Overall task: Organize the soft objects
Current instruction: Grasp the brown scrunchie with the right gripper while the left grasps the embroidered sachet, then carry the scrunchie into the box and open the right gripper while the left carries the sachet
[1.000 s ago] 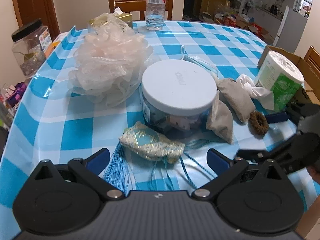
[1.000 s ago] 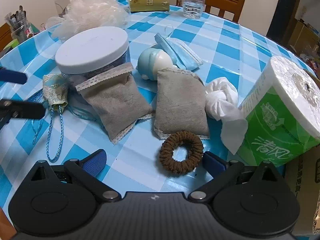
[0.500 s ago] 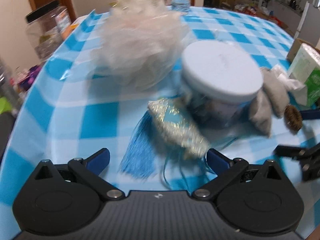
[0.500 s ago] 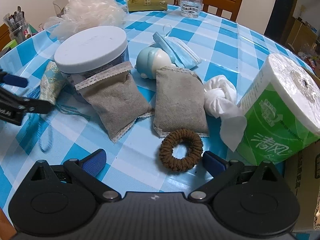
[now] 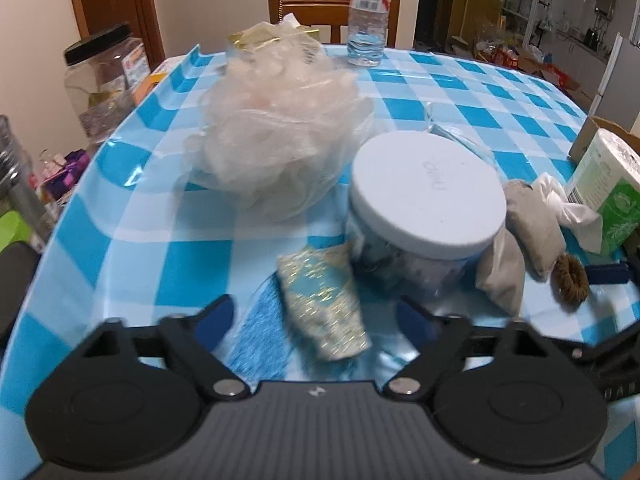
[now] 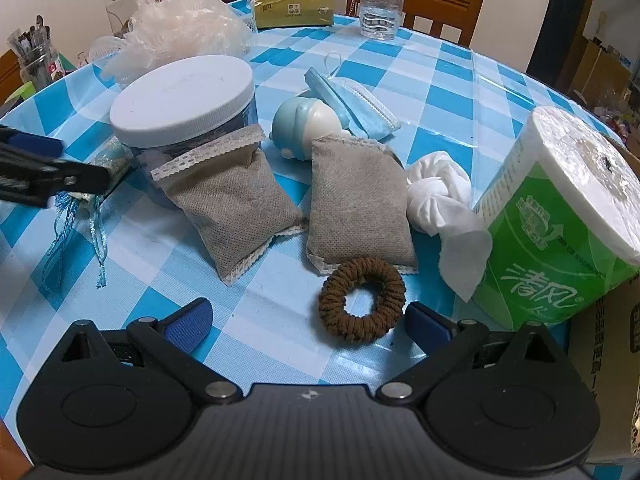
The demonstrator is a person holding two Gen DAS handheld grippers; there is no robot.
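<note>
My left gripper (image 5: 316,320) is open, its jaws on either side of a blue-and-gold brocade pouch (image 5: 324,304) with a blue tassel (image 5: 260,328) on the checked tablecloth. The pouch (image 6: 114,158) also shows in the right wrist view, where the left gripper (image 6: 60,160) reaches it. My right gripper (image 6: 308,322) is open and empty just before a brown hair scrunchie (image 6: 362,300). Two grey sachets (image 6: 230,200) (image 6: 358,204), a knotted white cloth (image 6: 438,196), a blue face mask (image 6: 352,102), a small blue-white plush (image 6: 306,122) and a mesh bath pouf (image 5: 276,136) lie around.
A white-lidded jar (image 5: 426,204) stands behind the pouch. A green-wrapped toilet roll (image 6: 560,232) stands at right beside a cardboard box (image 6: 604,376). A tissue box (image 6: 294,10), water bottle (image 6: 382,0) and chairs are at the far edge. A clear jar (image 5: 104,80) is off the left edge.
My left gripper has moved forward onto the brocade pouch, which now lies between the open jaws. The right gripper has barely moved.
</note>
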